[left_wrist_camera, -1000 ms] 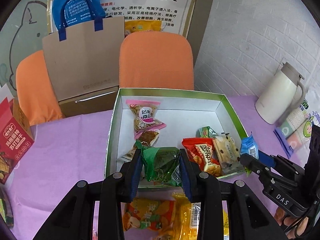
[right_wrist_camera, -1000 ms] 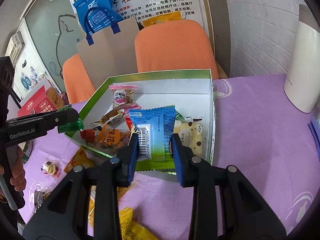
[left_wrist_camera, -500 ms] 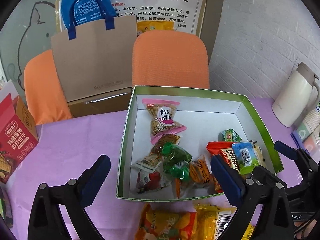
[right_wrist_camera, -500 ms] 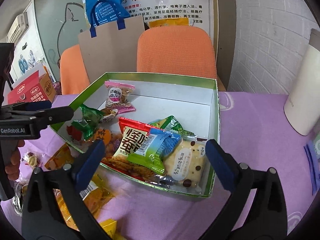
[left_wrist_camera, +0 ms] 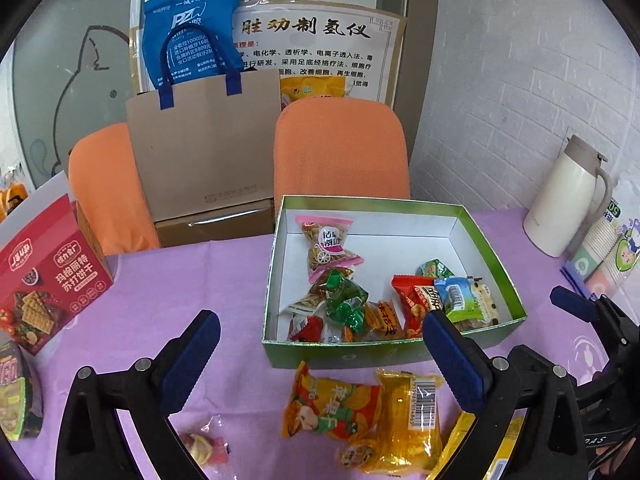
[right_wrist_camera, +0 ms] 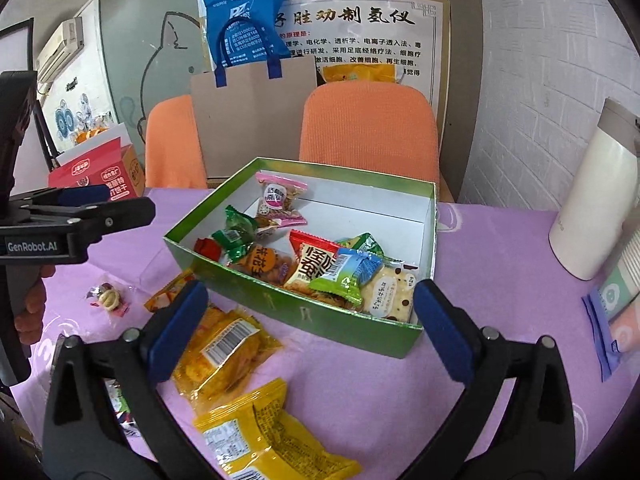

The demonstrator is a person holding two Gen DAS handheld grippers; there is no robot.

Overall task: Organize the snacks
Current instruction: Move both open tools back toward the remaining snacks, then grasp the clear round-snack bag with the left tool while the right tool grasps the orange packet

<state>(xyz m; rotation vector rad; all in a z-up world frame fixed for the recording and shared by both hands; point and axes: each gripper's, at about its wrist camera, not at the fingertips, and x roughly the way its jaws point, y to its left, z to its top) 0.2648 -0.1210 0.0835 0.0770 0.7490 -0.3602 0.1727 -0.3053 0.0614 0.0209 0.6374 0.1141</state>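
A green box (left_wrist_camera: 496,264) (right_wrist_camera: 304,312) on the purple cloth holds several wrapped snacks. Among them lie a green packet (left_wrist_camera: 346,300) (right_wrist_camera: 238,226) and a blue-and-green packet (left_wrist_camera: 460,298) (right_wrist_camera: 348,272). My left gripper (left_wrist_camera: 320,330) hangs open in front of the box, holding nothing. My right gripper (right_wrist_camera: 310,294) is open too, back from the box's near wall and empty. Loose on the cloth before the box are an orange packet (left_wrist_camera: 332,404), yellow packets (left_wrist_camera: 412,412) (right_wrist_camera: 224,352) and a small candy (left_wrist_camera: 204,446) (right_wrist_camera: 106,296).
A red cracker box (left_wrist_camera: 48,276) stands at the left. A white thermos (left_wrist_camera: 564,200) (right_wrist_camera: 592,208) and paper packs (left_wrist_camera: 608,248) are at the right. Behind the table are two orange chairs (left_wrist_camera: 340,148) and a brown paper bag (left_wrist_camera: 204,148).
Both grippers opened and let go: the green packet and the blue-and-green packet now lie in the box. Both grippers have drawn back and up from it.
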